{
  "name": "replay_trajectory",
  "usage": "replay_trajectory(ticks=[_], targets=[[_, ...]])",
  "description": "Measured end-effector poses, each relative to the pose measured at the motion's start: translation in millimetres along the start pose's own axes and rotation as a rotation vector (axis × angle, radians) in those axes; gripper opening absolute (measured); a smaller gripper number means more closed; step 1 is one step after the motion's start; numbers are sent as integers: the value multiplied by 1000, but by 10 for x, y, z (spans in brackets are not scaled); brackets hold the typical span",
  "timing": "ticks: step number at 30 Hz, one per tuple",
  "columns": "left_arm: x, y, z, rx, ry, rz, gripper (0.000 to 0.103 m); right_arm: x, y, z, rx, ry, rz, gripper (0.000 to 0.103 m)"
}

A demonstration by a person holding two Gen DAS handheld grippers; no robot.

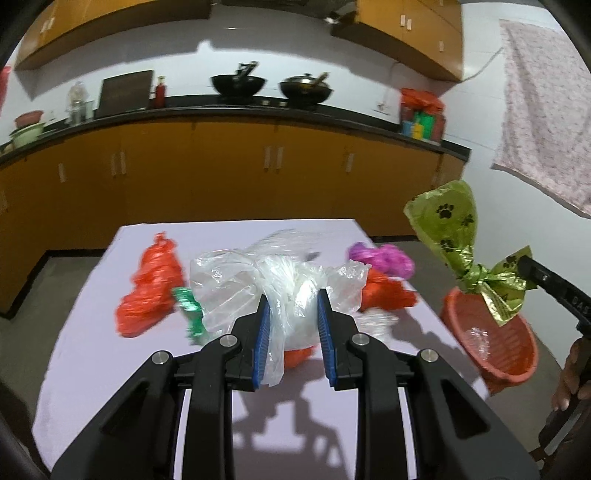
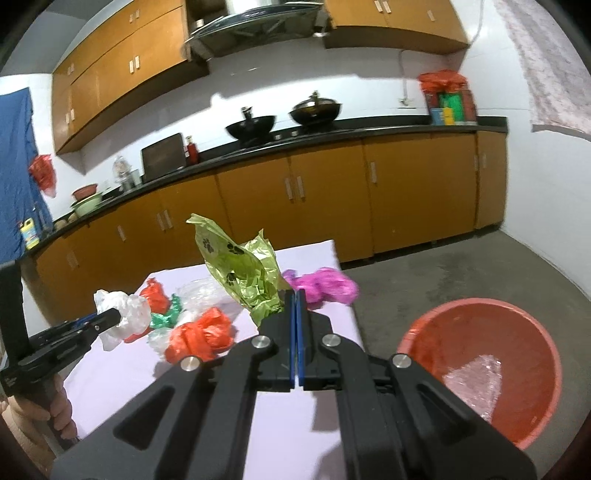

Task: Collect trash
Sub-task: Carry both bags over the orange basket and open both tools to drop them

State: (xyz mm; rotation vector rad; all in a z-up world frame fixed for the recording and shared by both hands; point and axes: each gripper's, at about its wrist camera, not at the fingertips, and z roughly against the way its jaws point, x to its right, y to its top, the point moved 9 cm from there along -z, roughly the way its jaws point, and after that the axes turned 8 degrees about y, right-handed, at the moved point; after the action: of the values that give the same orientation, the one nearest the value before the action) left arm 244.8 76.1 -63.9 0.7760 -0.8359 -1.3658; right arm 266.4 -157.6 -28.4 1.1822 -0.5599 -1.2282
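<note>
Right gripper [image 2: 296,302] clamps green bag [image 2: 243,273]; red basket [image 2: 480,369] lies right, below table edge.
Left gripper [image 1: 291,314], jaws part-open, straddles clear bag [image 1: 288,288] mid-table.

Domestic kitchen. Orange-brown wooden base cabinets [image 2: 332,192] w/ pale bar handles run under a long black stone bench [image 1: 236,110]; matching wall cabinets [image 2: 122,70] above. Two black woks [image 1: 238,84] sit on the hob beneath a glass-and-steel extractor hood [image 2: 255,22]. Stacked plastic basins [image 1: 26,129], red bottle [image 1: 160,91] on bench; grey concrete floor [image 2: 461,273].
</note>
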Motion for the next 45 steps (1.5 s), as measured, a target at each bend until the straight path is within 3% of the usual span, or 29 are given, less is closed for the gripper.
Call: replay_trajectory(ticks=[14, 26, 45], targets=[[1295, -54, -92, -27, -215, -96, 25, 867, -112, 584, 61, -198, -66, 3], [2233, -216, -206, -71, -347, -179, 25, 1534, -282, 911, 81, -327, -142, 3], [2893, -515, -507, -145, -393, -263, 25, 2123, -517, 884, 68, -404, -235, 3]])
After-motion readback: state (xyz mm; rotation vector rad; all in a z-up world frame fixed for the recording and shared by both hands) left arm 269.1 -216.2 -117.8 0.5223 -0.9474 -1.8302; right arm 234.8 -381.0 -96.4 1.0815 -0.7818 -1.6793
